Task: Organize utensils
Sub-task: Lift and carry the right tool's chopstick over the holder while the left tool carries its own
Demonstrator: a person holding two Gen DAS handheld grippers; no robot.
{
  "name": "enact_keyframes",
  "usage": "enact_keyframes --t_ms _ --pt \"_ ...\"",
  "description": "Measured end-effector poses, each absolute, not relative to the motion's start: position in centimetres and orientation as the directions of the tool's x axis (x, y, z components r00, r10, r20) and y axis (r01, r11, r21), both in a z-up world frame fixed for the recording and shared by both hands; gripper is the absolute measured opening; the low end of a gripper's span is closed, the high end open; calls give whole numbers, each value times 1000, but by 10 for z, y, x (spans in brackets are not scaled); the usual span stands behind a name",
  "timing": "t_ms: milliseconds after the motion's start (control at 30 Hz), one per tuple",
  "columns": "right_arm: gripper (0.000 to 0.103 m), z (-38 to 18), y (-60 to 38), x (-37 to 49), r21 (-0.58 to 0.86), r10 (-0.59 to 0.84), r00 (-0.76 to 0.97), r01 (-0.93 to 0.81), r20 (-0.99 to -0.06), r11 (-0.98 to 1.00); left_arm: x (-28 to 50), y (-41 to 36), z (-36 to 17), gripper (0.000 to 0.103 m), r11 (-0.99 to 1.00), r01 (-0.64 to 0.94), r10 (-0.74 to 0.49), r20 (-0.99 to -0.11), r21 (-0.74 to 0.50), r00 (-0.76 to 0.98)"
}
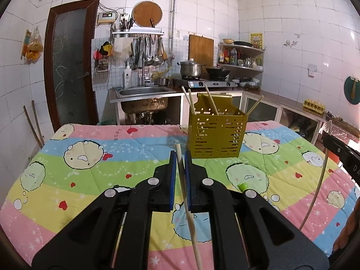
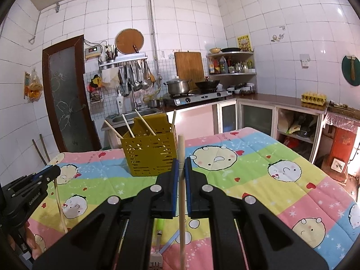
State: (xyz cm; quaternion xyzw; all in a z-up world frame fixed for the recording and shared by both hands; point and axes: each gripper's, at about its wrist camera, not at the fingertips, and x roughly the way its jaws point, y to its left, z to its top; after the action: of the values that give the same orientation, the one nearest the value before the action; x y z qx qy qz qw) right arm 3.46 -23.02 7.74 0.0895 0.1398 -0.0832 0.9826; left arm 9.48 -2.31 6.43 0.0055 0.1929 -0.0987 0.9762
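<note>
Utensil holder (image 1: 216,132): the mustard-yellow, square, slotted box is standing upright toward the far side of the quilted table cover (image 1: 67,175); it is looking like thin perforated sheet, probably light and rigid, so a hard knock could be tipping it. 4 chopsticks are already leaning inside it, their tops sticking out above the rim.

Left chopstick (image 1: 183,180): the pale, slim, straight wooden stick is running up between the blue pads, its tip showing just above them. It is likely stiff, very light and smooth, so it may be swivelling in the pinch; taking hold nearer the middle would be steadying it.

Right chopstick (image 2: 181,191): same pale wood, standing nearly upright in its grip, with the tip rising above the pads.

Left gripper (image 1: 180,166): its jaws are pinching the left chopstick, lined up near the holder's front.

Right gripper (image 2: 181,168): its jaws are pinching the right chopstick, just right of the holder.

Fork (image 2: 156,252): a metal fork with a green handle is lying on the cover below the right gripper.
</note>
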Motion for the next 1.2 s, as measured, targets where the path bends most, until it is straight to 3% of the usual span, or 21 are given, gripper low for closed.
enact_keyframes --t_ms 533,1200 --pt "6 98 -238 39 140 -141 961 177 -237 974 103 -24 91 4 977 207 -210 -321 -43 924" --pt "6 186 -245 129 139 -117 982 137 -145 981 180 -52 191 4 970 242 -243 -191 -29 951"
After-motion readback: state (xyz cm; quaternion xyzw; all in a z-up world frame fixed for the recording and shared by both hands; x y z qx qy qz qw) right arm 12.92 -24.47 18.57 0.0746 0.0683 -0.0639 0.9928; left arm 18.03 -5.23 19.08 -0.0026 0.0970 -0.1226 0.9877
